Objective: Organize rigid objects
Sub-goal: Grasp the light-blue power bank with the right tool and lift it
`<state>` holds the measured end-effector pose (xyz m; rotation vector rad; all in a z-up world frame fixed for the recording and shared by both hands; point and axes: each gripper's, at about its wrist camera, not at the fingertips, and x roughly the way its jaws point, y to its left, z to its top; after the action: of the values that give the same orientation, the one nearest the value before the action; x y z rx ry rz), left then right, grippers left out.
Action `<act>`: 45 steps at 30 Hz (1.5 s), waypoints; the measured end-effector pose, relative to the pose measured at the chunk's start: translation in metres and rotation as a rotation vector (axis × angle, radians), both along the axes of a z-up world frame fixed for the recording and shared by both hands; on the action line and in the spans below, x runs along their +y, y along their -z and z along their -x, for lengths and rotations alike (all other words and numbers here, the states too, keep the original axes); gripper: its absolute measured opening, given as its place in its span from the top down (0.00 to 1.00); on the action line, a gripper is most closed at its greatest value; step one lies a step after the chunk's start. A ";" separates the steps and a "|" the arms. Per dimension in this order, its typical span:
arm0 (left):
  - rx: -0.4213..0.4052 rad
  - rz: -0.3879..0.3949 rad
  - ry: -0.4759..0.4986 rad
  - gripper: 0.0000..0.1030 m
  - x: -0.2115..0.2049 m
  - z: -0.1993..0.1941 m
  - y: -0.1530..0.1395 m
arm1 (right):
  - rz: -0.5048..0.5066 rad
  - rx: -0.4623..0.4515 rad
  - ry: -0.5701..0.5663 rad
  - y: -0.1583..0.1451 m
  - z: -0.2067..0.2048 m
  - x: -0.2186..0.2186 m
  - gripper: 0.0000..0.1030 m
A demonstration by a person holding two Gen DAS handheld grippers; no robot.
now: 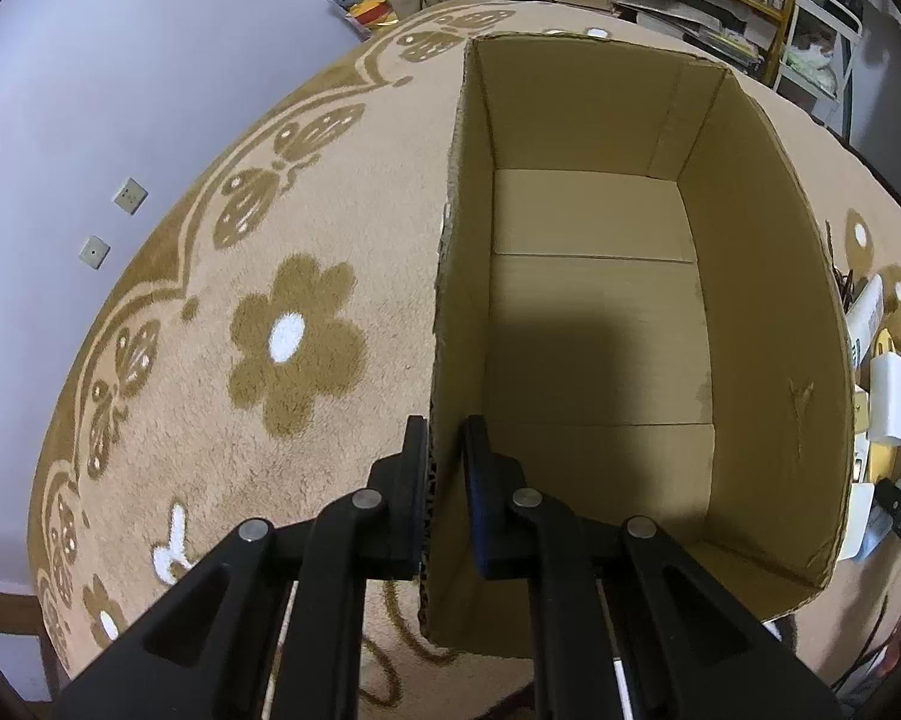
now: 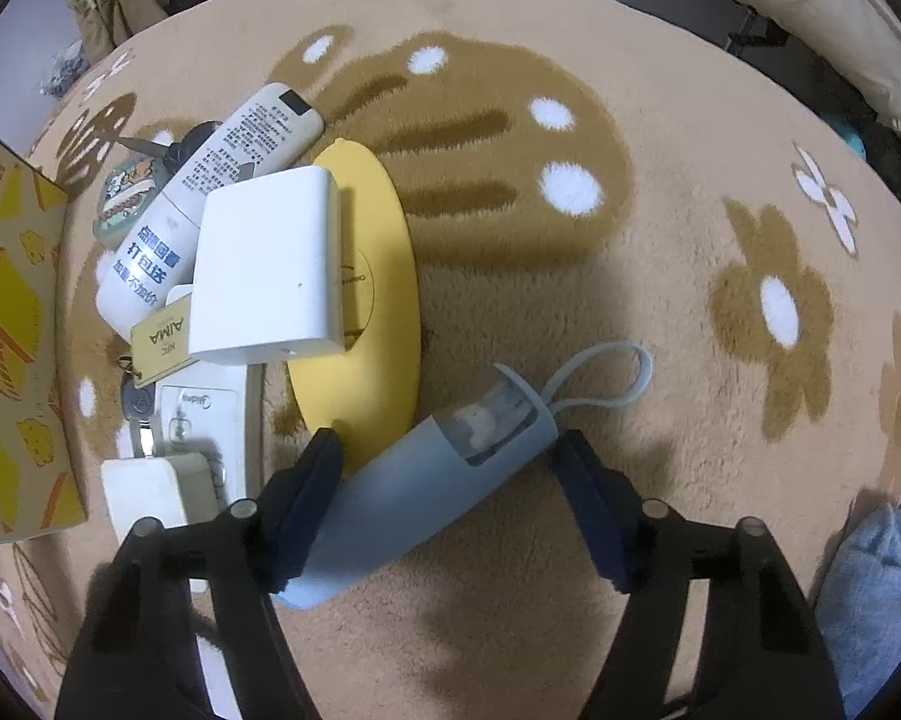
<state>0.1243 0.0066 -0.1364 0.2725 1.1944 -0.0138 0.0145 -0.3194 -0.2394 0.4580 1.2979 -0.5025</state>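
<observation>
An open cardboard box (image 1: 768,300) stands on the patterned rug, and its inside is bare. My left gripper (image 1: 444,438) is shut on the box's left wall near the top edge, one finger outside and one inside. In the right wrist view a pale blue bottle (image 2: 414,492) with a clear cap and a loop strap lies slanted on the rug. My right gripper (image 2: 450,441) straddles it with jaws apart; the left finger (image 2: 312,480) sits at the bottle's side and the right finger stands off it.
A pile lies left of the bottle: a yellow oval case (image 2: 384,312), a white block (image 2: 264,264), a white printed tube (image 2: 162,240), a white remote (image 2: 204,414), keys with a yellow tag (image 2: 165,339). The box's printed outside (image 2: 12,330) is at far left. A blue cloth (image 2: 882,588) lies right.
</observation>
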 end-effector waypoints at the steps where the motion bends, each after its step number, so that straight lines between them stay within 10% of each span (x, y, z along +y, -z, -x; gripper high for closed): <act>1: 0.002 0.005 -0.003 0.90 0.001 0.000 -0.001 | -0.016 -0.004 0.017 0.000 -0.001 0.000 0.25; 28: 0.007 0.002 -0.010 0.89 0.001 -0.001 -0.001 | -0.069 -0.003 0.081 -0.001 0.044 0.007 0.15; 33: 0.015 0.026 -0.033 0.89 0.005 -0.003 -0.001 | -0.087 -0.027 0.099 -0.004 0.056 0.006 0.22; 37: 0.013 0.018 -0.027 0.89 0.004 -0.003 -0.001 | -0.080 -0.021 0.066 -0.012 0.063 0.009 0.57; 45: 0.029 0.009 -0.026 0.89 0.003 -0.002 -0.002 | -0.014 -0.010 -0.022 -0.006 0.045 0.014 0.62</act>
<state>0.1260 0.0094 -0.1348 0.2493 1.2267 -0.0007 -0.0307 -0.3058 -0.2335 0.4568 1.2963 -0.4732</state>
